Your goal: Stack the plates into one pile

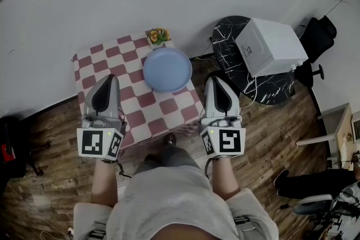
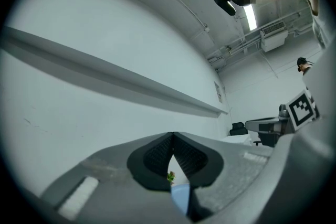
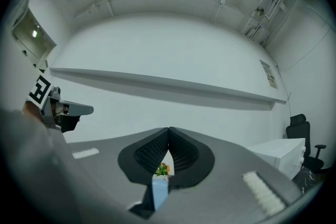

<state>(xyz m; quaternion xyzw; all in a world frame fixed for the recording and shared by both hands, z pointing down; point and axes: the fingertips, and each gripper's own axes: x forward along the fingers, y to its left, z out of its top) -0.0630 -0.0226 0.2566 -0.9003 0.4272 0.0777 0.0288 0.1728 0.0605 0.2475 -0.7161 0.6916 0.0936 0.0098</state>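
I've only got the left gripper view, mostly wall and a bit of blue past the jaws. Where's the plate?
Observer: The plate is on the checked table, ahead and right of the left gripper.
Operator: Any other plates lying apart?
Observer: None in the head view. Whether that is one plate or a pile, I can't tell.
Operator: And my other hand?
Observer: The right gripper is shut and empty, just right of the plate.
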